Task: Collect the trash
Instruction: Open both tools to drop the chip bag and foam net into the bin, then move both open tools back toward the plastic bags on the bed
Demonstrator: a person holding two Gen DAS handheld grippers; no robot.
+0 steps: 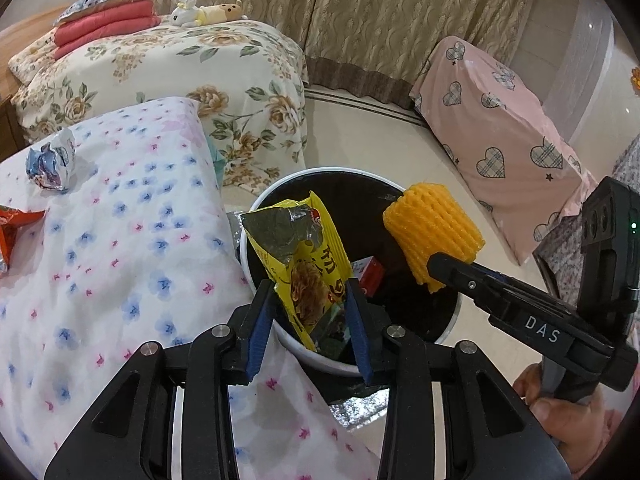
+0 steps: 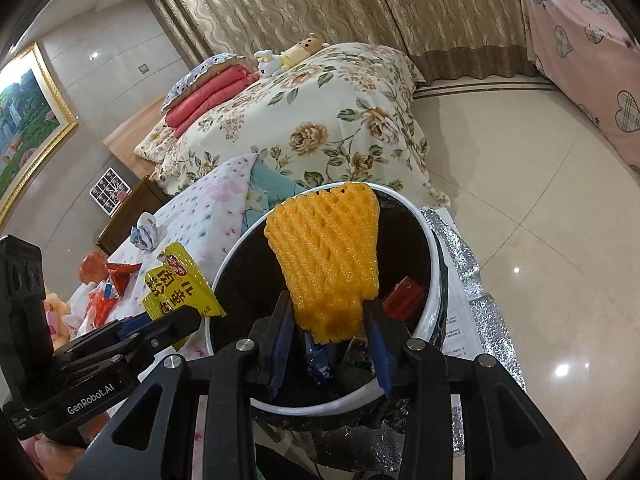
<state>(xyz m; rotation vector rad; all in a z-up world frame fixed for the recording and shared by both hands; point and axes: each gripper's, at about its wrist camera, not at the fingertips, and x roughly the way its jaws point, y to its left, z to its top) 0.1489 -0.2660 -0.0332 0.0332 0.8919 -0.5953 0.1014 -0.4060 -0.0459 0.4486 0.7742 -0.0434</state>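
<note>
A white-rimmed bin [image 1: 256, 204] with a black liner stands on the floor beside a flower-print sheet [image 1: 120, 248]. My left gripper [image 1: 310, 286] is shut on a yellow snack wrapper [image 1: 308, 264], held upright over the bin's near rim. From the right, my right gripper [image 1: 436, 266] is shut on an orange foam net [image 1: 432, 224] above the bin. In the right wrist view the right gripper [image 2: 327, 304] pinches the foam net [image 2: 328, 248] over the bin [image 2: 436, 280], with the left gripper [image 2: 188, 316] and yellow wrapper [image 2: 180, 284] at the left. A red box [image 1: 370, 274] lies inside.
A crumpled blue-white wrapper [image 1: 50, 164] and an orange-red wrapper [image 1: 16, 228] lie on the sheet. A bed with a floral quilt [image 1: 180, 76] stands behind. Furniture under a pink heart-print cover [image 1: 500, 136] is at the right. Silver foil matting [image 2: 472, 280] lies under the bin on tiled floor.
</note>
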